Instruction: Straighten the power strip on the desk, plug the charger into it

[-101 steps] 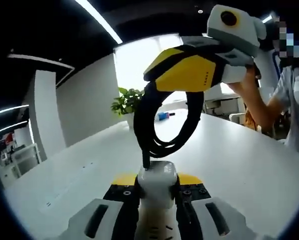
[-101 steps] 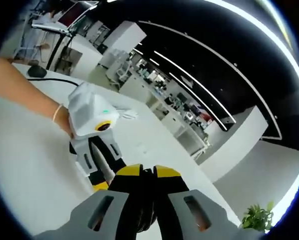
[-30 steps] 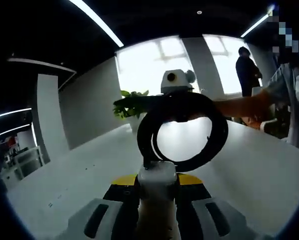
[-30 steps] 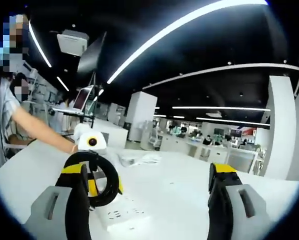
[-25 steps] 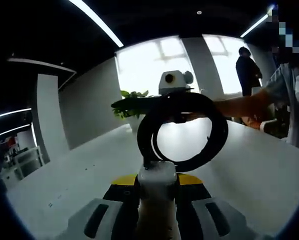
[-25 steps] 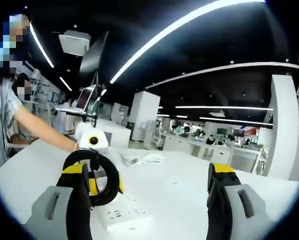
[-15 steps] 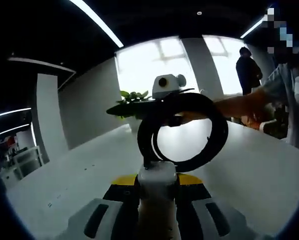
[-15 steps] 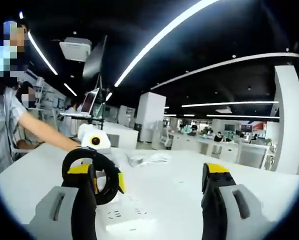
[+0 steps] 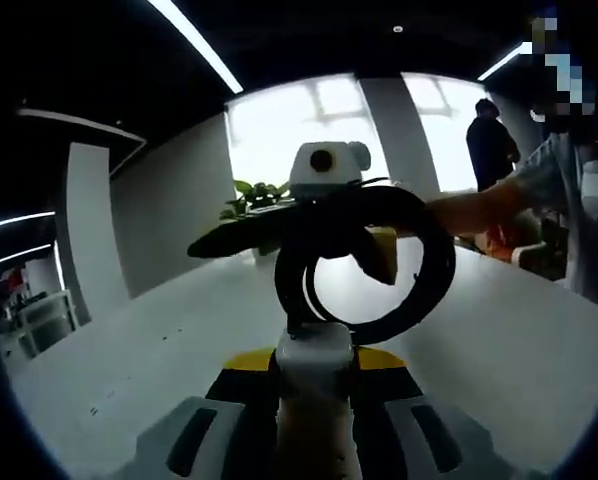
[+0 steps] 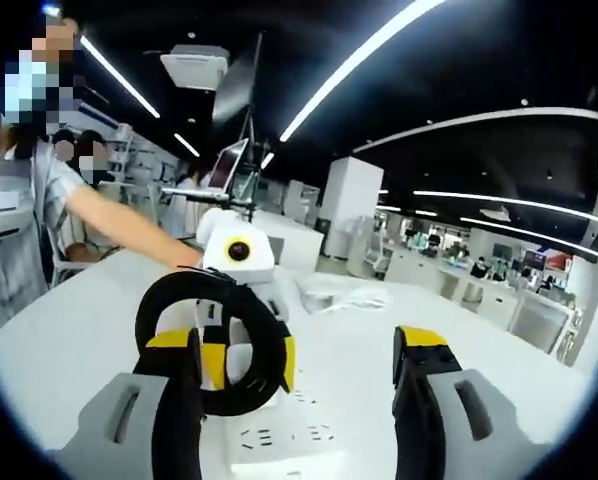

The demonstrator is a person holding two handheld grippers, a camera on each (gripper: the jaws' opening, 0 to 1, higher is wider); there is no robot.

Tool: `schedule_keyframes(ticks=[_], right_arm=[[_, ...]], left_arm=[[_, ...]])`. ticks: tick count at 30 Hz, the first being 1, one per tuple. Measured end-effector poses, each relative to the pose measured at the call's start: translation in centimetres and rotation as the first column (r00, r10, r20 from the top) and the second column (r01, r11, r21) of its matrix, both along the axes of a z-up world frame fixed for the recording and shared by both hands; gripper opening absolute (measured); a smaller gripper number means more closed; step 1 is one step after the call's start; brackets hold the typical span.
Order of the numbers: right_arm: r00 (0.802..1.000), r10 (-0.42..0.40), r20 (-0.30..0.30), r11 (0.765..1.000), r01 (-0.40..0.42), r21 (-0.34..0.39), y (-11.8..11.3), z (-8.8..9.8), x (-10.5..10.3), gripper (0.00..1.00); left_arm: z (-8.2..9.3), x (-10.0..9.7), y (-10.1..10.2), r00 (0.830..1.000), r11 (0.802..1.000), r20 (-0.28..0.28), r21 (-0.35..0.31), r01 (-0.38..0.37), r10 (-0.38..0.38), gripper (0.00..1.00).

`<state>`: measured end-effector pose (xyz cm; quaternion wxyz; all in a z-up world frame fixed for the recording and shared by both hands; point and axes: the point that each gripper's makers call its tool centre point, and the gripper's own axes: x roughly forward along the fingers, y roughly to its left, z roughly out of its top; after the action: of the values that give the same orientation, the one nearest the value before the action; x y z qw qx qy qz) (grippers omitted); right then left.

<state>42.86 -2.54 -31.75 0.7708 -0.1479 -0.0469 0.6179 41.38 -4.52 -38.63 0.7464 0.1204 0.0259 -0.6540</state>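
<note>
Here left hand-held gripper (image 9: 314, 375) clamps power strip (image 9: 313, 352).

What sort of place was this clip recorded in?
Most likely a large open-plan office or lab. Long linear ceiling lights run over rows of desks, a potted plant stands by a bright window, and the power strip lies on a wide white table.

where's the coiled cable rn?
In the left gripper view the black coiled cable loops up from the white power strip end clamped in the left gripper; in the right gripper view it hangs beside the right gripper's left jaw.
</note>
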Motion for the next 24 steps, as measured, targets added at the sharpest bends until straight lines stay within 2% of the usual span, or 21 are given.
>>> schedule_keyframes(ticks=[6,9,13,14,16,17,20,24], right_arm=[[0.998,0.057,-0.010,0.998,-0.057,-0.010,1.4,0.2,-0.9,0.67],[0.995,0.095,-0.033,0.995,-0.096,-0.035,1.7,-0.4,-1.6,0.58],[0.992,0.115,-0.049,0.988,-0.119,-0.095,1.7,-1.5,-2.1,0.55],[0.992,0.119,-0.049,0.987,-0.124,-0.104,1.7,-1.6,-2.2,0.52],[0.990,0.132,-0.043,0.985,-0.136,-0.106,1.6,-1.5,-2.7,0.38],[0.989,0.141,-0.039,0.984,-0.145,-0.103,1.6,-1.3,-2.9,0.34],[0.991,0.127,-0.035,0.986,-0.130,-0.107,1.6,-1.2,-2.6,0.29],[0.995,0.097,-0.018,0.989,-0.099,-0.111,1.4,-1.0,-1.8,0.17]], left_arm=[[0.0,0.0,0.0,1.000,1.000,-0.002,-0.004,0.011,-0.011,0.26],[0.0,-0.1,-0.1,1.000,1.000,-0.002,-0.008,0.013,-0.013,0.26],[0.0,-0.1,-0.1,1.000,1.000,0.000,-0.008,0.016,-0.016,0.26],[0.0,-0.1,-0.2,1.000,1.000,0.001,-0.008,0.017,-0.017,0.26],[0.0,-0.2,-0.2,1.000,1.000,0.000,-0.011,0.017,-0.017,0.26],[0.0,-0.2,-0.2,1.000,1.000,0.001,-0.013,0.017,-0.017,0.26],[0.0,-0.3,-0.3,1.000,1.000,0.002,-0.015,0.019,-0.019,0.26],[0.0,-0.3,-0.3,1.000,1.000,0.005,-0.008,0.021,-0.021,0.26]])
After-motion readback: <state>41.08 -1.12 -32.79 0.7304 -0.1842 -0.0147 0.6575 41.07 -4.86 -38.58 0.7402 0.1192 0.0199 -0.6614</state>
